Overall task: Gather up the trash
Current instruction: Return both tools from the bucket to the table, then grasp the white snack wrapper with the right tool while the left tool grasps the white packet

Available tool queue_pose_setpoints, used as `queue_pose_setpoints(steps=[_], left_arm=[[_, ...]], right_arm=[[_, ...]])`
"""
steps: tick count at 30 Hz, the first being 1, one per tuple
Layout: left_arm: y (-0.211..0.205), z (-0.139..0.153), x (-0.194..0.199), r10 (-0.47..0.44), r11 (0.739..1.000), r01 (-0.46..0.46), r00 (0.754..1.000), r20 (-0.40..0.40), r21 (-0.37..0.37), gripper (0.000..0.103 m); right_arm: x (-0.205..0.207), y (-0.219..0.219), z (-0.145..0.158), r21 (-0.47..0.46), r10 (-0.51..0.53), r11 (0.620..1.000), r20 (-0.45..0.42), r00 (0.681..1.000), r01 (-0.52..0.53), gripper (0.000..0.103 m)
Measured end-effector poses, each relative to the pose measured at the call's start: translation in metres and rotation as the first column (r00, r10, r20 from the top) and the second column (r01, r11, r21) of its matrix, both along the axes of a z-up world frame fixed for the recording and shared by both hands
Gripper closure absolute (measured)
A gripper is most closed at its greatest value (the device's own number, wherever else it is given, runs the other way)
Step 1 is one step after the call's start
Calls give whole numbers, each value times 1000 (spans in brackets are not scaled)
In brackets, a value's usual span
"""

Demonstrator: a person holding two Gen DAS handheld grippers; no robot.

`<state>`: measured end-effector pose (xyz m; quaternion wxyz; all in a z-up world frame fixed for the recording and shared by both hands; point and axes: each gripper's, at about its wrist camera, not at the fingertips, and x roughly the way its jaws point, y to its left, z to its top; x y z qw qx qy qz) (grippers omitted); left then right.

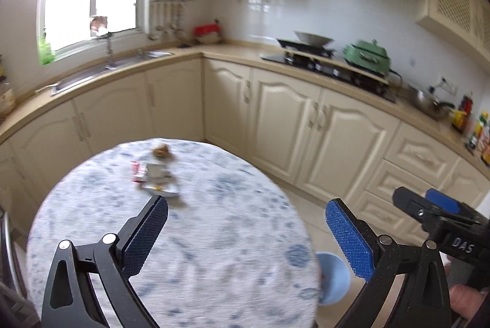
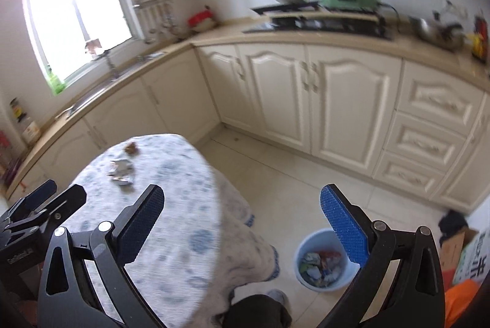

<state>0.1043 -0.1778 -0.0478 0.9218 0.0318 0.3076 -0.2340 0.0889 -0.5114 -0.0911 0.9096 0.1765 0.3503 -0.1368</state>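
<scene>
A round table with a blue-and-white cloth [image 1: 214,230] holds a small pile of wrappers [image 1: 156,179] and a brown crumpled lump [image 1: 160,149] at its far side. The wrappers [image 2: 122,171] and lump [image 2: 131,148] also show in the right wrist view. A light blue bin [image 2: 321,262] with trash in it stands on the floor right of the table; its rim shows in the left wrist view [image 1: 333,276]. My left gripper [image 1: 246,220] is open and empty above the table. My right gripper [image 2: 242,214] is open and empty above the table edge and floor.
Cream kitchen cabinets [image 2: 306,95] run along the back with a sink [image 1: 122,64], a stove [image 1: 324,58] and a green pot [image 1: 367,57]. A cardboard box [image 2: 456,242] and an orange item [image 2: 459,297] lie at the right. A person's leg [image 2: 257,312] is below.
</scene>
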Motion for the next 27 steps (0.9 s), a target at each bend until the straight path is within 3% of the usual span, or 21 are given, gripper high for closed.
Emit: queue_pose_setpoints(steps=[7,13,19,27], left_arm=[[101,18,-30,174,985,-172,982,69,-25,1],[161,11,-54,285,958,-282,955,86,-41,1],[190,-4,-60,351,936,-350,932,87,-29,1],[179,-41,10,383,924,-383,924,-9,2,1]], right_arm=[[25,93,47,-77,155,986,96,983,-148,0],[46,161,56,-133,284,954,113,952,-268,0],[75,202,36,-136,376,921,67,924,-364,0],[160,215,-37,-67,432,896,-96,897,-439,0]])
